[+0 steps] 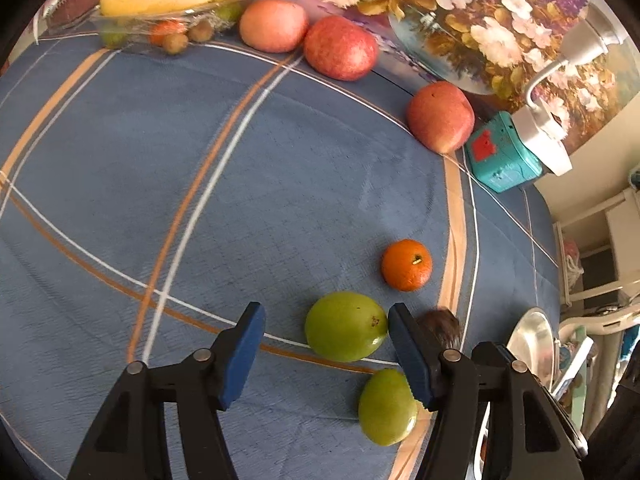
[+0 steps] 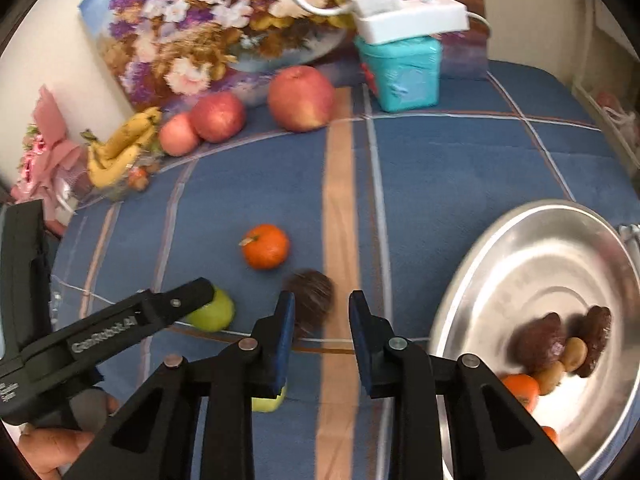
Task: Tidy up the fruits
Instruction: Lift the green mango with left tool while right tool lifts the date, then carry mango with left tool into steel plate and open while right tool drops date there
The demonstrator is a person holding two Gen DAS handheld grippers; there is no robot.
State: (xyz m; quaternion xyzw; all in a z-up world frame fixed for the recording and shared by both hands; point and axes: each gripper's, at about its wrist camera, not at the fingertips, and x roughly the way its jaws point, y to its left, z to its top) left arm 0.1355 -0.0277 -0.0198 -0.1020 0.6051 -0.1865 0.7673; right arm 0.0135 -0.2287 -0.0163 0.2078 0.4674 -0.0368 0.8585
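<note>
Left gripper (image 1: 326, 354) gapes wide around a green fruit (image 1: 345, 326); right gripper (image 2: 322, 336) stands open, empty, near a blurred, perhaps spiky brown fruit (image 2: 314, 300).

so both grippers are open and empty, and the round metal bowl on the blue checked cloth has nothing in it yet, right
Not quite. Both the left gripper and the right gripper are open and empty, but the round metal bowl on the blue checked cloth is not empty. The right wrist view shows dark brown fruits, small tan fruits and an orange already in it.
</note>
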